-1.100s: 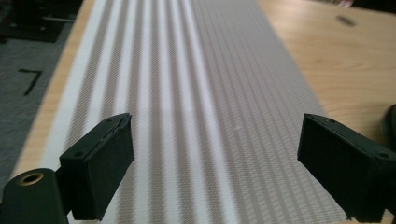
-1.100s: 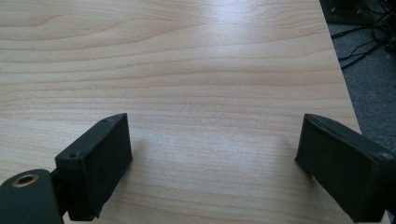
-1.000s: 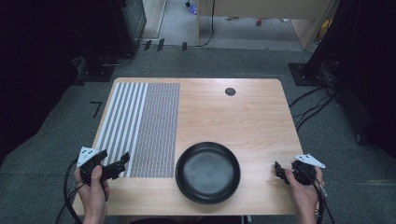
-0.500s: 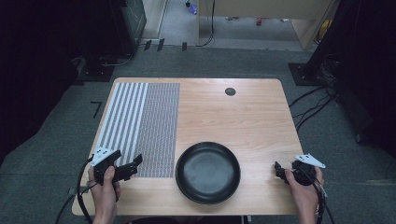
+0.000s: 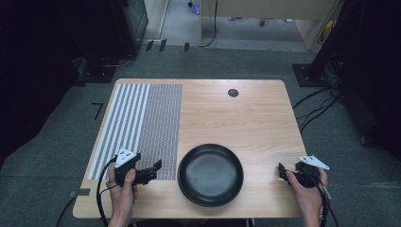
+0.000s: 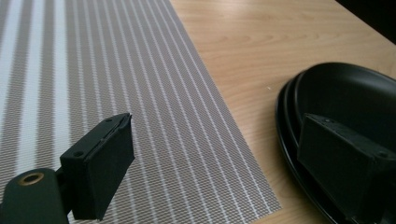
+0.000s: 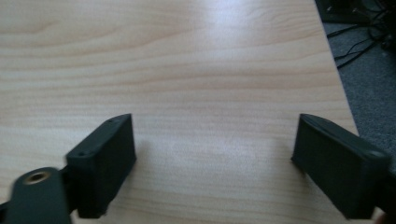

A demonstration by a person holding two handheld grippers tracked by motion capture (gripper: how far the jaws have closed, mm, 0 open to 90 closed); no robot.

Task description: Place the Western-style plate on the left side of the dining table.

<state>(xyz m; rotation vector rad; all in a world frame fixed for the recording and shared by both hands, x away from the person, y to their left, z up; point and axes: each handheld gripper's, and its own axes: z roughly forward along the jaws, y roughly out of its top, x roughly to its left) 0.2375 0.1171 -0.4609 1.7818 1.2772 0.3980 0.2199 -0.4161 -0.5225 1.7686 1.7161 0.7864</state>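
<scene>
A black shallow pan point(image 5: 210, 174) sits near the front edge of the wooden table point(image 5: 246, 118). To its left lies a grey striped placemat point(image 5: 142, 123). My left gripper point(image 5: 153, 169) hovers over the mat's front right corner, jaws open and empty, pointing at the pan's left rim. In the left gripper view the placemat point(image 6: 116, 70) lies under my left gripper point(image 6: 219, 158), and the pan point(image 6: 355, 93) lies behind the right jaw. My right gripper point(image 5: 282, 171) stays at the front right corner, apart from the pan. Over bare wood point(image 7: 187, 56), my right gripper point(image 7: 215, 163) stands open; its jaws have just been closing slightly, with nothing between them.
A small black round grommet point(image 5: 233, 92) is set into the table's far side. Cables point(image 5: 317, 109) run over the grey floor to the right. Dark equipment stands at the back left and right, and the table's right edge is close to my right hand.
My left hand has moved right along the mat's front edge toward the pan. The right hand has stayed put.
</scene>
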